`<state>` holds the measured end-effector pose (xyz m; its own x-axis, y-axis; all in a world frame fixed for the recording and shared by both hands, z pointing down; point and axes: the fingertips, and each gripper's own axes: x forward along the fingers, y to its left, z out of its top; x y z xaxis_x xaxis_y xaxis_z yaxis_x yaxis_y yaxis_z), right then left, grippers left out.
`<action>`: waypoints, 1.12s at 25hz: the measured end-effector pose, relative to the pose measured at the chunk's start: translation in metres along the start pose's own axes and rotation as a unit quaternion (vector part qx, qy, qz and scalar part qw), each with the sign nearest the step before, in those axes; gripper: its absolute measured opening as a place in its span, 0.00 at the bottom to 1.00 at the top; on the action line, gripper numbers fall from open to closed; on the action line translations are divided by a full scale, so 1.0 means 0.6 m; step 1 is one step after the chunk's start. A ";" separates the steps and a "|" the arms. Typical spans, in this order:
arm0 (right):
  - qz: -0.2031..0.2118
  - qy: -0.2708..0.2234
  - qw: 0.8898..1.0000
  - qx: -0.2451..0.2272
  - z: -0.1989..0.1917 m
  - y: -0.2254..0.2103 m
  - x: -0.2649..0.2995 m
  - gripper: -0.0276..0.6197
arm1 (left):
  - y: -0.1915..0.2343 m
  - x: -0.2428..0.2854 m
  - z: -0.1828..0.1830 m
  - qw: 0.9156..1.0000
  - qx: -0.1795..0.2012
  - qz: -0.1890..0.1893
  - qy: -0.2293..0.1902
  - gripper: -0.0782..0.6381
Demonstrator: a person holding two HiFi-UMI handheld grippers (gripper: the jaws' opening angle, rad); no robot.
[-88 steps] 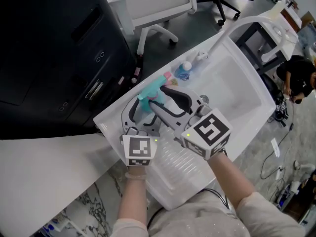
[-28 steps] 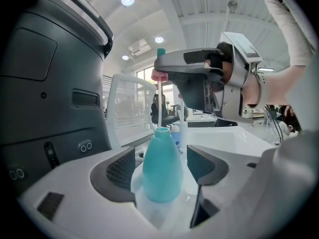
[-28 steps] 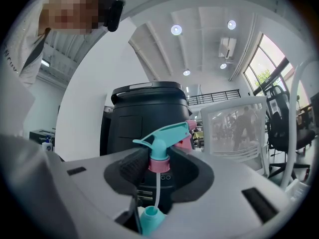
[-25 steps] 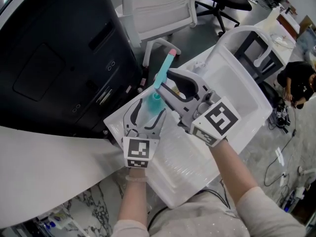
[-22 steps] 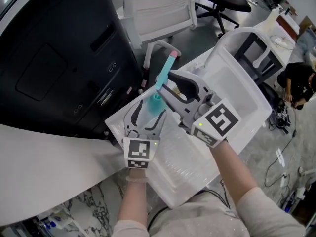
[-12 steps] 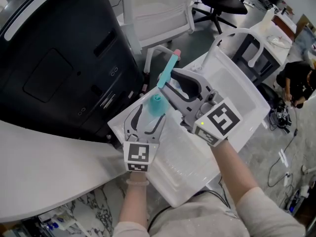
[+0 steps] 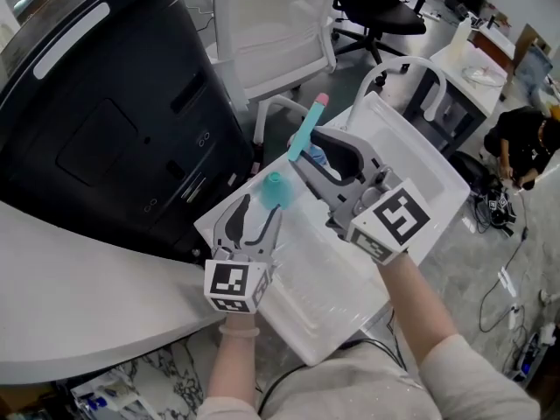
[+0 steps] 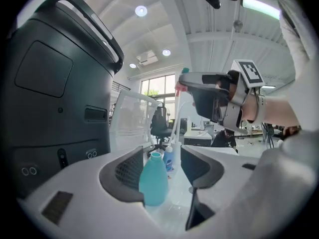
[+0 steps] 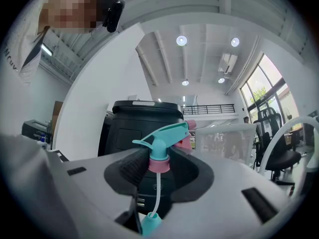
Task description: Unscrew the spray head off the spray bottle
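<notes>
Teal plastic, uncapped: spray bottle (image 8: 153,183) upright over the near end of the white sink (image 7: 411,160), between the jaws of the left gripper (image 8: 160,158). Leans on one pad (image 8: 127,171), leaves a clear gap to the other; jaws just been narrowing, wide apart even so, pinching nothing. Higher above the sink, off the bottle's neck, spray head (image 9: 162,138): teal trigger over a pink collar (image 9: 159,165). Clamped at that collar by the right gripper (image 9: 162,169), jaws partly closed and tight on both sides. From the collar, thin white dip tube (image 9: 157,193) down toward the bottle's mouth; no telling whether its end sits inside the neck.

Inside the sink, toward its far end, small blue bottle (image 8: 169,158), partly masked in the head view by the right gripper. Along the sink's left side, pale curved countertop (image 7: 79,296); just beside the sink on that same side, tall black cabinet (image 7: 105,121). Past the sink's far end, white chair (image 7: 271,33), then black office chair (image 7: 385,3) on grey floor. Off the sink's right side, person in dark clothes (image 7: 525,143), bent low, and loose cables (image 7: 512,278) on the floor.
</notes>
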<state>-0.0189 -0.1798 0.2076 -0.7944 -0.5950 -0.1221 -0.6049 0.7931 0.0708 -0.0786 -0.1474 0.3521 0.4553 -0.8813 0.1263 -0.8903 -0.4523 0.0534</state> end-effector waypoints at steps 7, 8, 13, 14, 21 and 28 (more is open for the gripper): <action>-0.017 0.013 1.000 -0.006 0.011 0.008 -0.050 0.25 | 0.003 -0.041 0.055 0.999 -0.002 0.016 -0.036 0.18; -0.020 0.014 1.000 -0.005 0.011 0.009 -0.058 0.25 | 0.004 -0.047 0.060 0.999 -0.002 0.019 -0.039 0.16; -0.033 0.029 0.999 -0.004 0.003 0.021 -0.096 0.25 | -0.001 -0.075 0.071 0.999 0.004 0.019 -0.039 0.12; -0.036 0.033 0.999 -0.003 -0.001 0.025 -0.103 0.25 | -0.002 -0.080 0.071 0.999 0.006 0.018 -0.037 0.12; -0.047 0.048 0.998 0.006 -0.015 0.051 -0.151 0.25 | -0.011 -0.118 0.078 0.999 0.015 0.018 -0.033 0.12; -0.054 0.063 0.996 0.012 -0.033 0.073 -0.192 0.25 | -0.018 -0.155 0.077 0.999 0.011 0.022 -0.036 0.12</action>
<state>0.0452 -0.0793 0.2441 -0.7260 -0.6877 -0.0032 -0.6872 0.7253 0.0403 -0.1108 -0.0667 0.2941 0.4160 -0.9076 0.0563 -0.9094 -0.4151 0.0285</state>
